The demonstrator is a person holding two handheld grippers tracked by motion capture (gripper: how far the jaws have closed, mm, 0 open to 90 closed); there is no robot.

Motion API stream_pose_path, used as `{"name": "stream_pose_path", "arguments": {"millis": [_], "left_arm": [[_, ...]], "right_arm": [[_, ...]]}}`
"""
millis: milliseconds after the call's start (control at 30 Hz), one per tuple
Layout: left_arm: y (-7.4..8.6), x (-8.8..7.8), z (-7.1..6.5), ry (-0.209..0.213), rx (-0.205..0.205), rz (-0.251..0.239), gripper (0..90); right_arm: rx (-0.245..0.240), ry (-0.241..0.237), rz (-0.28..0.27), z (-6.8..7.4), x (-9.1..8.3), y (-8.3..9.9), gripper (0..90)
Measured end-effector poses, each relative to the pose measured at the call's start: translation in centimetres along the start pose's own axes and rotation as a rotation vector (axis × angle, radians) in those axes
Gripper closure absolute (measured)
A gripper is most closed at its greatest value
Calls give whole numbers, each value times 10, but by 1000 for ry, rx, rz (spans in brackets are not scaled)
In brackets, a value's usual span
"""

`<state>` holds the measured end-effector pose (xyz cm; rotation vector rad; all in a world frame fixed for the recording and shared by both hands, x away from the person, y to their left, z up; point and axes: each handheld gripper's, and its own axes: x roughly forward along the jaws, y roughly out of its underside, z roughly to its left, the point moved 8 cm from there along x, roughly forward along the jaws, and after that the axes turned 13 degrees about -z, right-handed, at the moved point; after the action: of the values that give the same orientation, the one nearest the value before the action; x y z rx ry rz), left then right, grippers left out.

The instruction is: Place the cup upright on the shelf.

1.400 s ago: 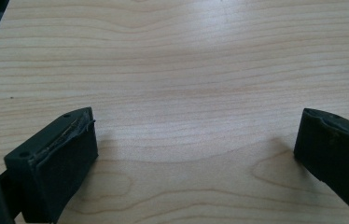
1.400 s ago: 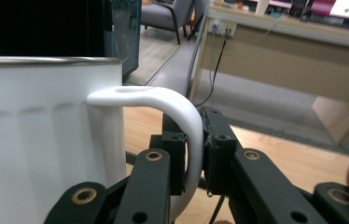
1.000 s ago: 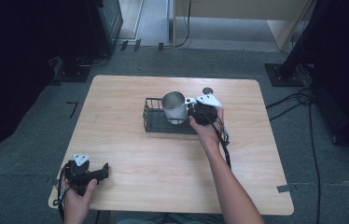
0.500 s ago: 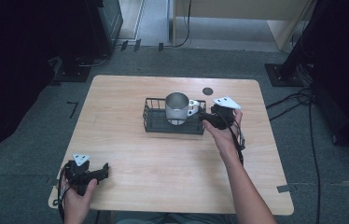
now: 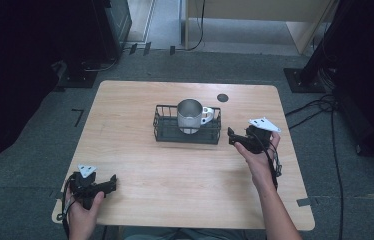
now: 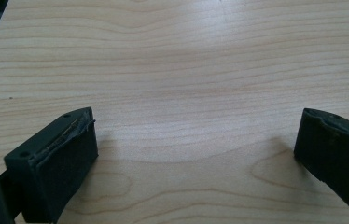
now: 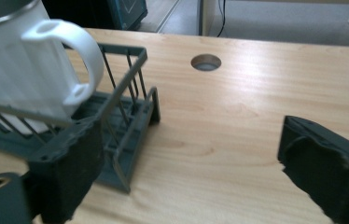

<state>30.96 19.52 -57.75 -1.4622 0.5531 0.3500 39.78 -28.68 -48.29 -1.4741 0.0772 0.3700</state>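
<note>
A white mug (image 5: 191, 116) with a metal inside stands upright in a black wire basket (image 5: 162, 131) at the table's middle, its handle turned to the right. My right gripper (image 5: 232, 138) hovers just right of the basket and points at it. Its jaws have just been opening and hold nothing. In the right gripper view the mug (image 7: 18, 70) and the basket's corner (image 7: 130, 116) lie past the left jaw, and bare wood shows between the jaws of the right gripper (image 7: 191, 172). My left gripper (image 5: 111, 183) rests at the near left corner, open over bare wood (image 6: 196, 149).
The wooden table (image 5: 175, 170) has a round cable hole (image 5: 222, 98) behind the basket on the right, also seen as the hole (image 7: 205, 61) in the right gripper view. Dark stands and cables (image 5: 325, 107) lie on the grey floor around the table.
My right gripper has left the mug's handle, drawn back to the right and nearer the front edge, and its jaws have spread. The mug stays in the basket. The left gripper has not moved.
</note>
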Motion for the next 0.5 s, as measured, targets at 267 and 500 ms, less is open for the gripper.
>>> {"name": "stream_pose_path", "arguments": {"millis": [267,500], "left_arm": [[0,0,0,0,0,0,0],[0,0,0,0,0,0,0]], "right_arm": [[-52,18,20,-17,-24,21,0],[-54,45,30,-36,-48,39,0]]}}
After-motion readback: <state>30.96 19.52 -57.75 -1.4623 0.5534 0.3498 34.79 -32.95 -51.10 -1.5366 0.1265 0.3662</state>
